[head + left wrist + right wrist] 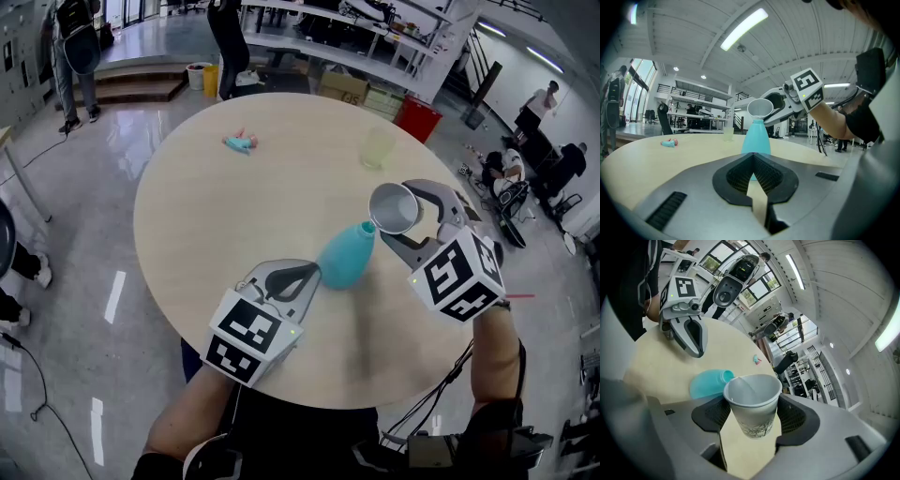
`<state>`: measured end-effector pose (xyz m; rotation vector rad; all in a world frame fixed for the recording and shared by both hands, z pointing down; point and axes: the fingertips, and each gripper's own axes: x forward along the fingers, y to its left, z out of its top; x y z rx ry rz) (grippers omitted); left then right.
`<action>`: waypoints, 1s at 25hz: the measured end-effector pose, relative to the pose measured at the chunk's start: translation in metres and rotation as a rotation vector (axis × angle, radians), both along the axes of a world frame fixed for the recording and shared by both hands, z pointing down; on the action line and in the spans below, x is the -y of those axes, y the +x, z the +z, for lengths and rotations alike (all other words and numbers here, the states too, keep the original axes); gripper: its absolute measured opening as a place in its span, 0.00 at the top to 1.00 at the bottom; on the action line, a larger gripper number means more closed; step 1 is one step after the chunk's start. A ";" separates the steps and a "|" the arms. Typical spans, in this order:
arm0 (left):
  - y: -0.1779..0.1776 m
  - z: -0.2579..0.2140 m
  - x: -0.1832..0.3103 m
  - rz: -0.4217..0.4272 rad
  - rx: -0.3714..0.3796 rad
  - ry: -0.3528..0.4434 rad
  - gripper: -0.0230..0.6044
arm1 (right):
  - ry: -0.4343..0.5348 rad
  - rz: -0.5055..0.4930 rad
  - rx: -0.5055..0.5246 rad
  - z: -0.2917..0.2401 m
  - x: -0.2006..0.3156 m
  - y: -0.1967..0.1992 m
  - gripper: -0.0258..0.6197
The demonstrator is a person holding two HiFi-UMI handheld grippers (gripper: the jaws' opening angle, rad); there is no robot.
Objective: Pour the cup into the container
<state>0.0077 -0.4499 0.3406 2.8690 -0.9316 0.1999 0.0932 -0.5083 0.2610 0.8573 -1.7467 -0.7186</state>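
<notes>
Right gripper (405, 223) is clamped on a white paper cup (753, 404), jaws on either side of its wall below the rim. The cup is tipped over, its rim right at the mouth of the teal narrow-necked container (347, 258); can't tell if rim and neck touch. Nothing visible inside the cup in the right gripper view, so I can't say if anything is left to pour. Left gripper (302, 274) has its jaws closed on nothing, tips just beside the container's base, maybe bracing it, but not holding it. The container stands upright on the round counter (234, 216), toward the near-right side.

Risks, my read:
- The cup rim is much wider than the neck, so a fast tilt would send contents over the shoulder onto the counter.
- With the container ungripped, a nudge from the rim on the neck could tip it away from the left gripper.
- Paper wall: more squeeze would fold the rim and skew the stream.

Room: the counter edge is near on the right gripper's side, so there is little margin there. Wide open surface lies to the left and beyond. A pale yellow cup (378, 147) and a small pink-and-teal toy (242, 142) sit well apart on the far side, out of the way.
</notes>
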 end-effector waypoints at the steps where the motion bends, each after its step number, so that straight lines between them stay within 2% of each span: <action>1: 0.000 0.000 0.000 0.000 0.000 0.000 0.96 | 0.000 0.000 -0.001 0.000 0.000 0.000 0.47; 20: -0.001 0.000 0.002 0.000 0.000 0.001 0.96 | 0.007 -0.005 -0.019 -0.003 0.001 -0.002 0.47; 25: -0.001 -0.003 -0.005 0.000 0.000 0.000 0.96 | 0.001 -0.002 0.013 -0.002 -0.007 -0.001 0.47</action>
